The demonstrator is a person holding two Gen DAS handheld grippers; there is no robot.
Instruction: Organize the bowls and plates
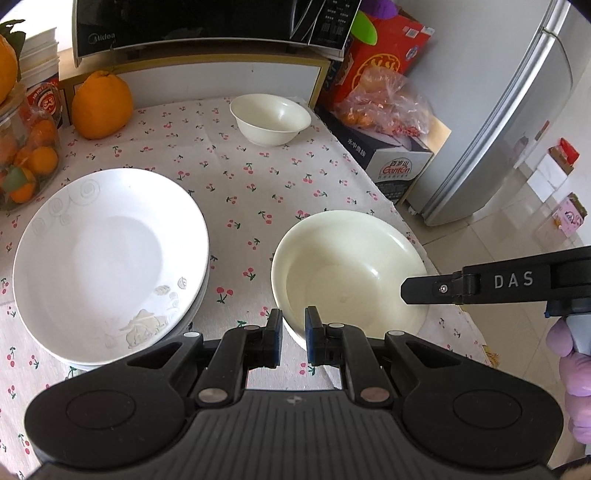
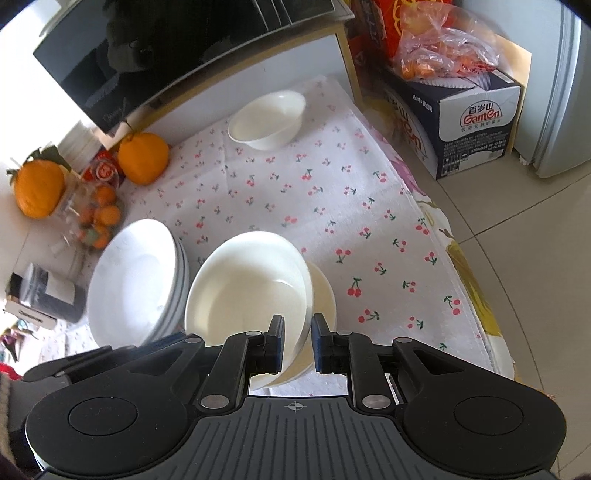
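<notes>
The stiff, slippery, breakable bowl [image 2: 243, 288] is being straddled at its thin rim by the right gripper [image 2: 297, 343], whether clamped cannot be told, while the left gripper [image 1: 293, 334] is being held slightly parted and empty.

**Around my worktop**

My cherry-print tablecloth [image 1: 258, 177] fills the middle of the left wrist view. At its top edge I see the black Midea microwave [image 1: 207, 26] on a pale cabinet [image 1: 221, 74], with a big orange citrus [image 1: 101, 105] at upper left and a glass jar of small oranges [image 1: 26, 155] beside it (partly cut off). Upper right holds a red carton [image 1: 384, 55], a bag of fruit [image 1: 384, 99], a Ganten box [image 1: 399, 162] and my silver fridge [image 1: 517, 110].
</notes>
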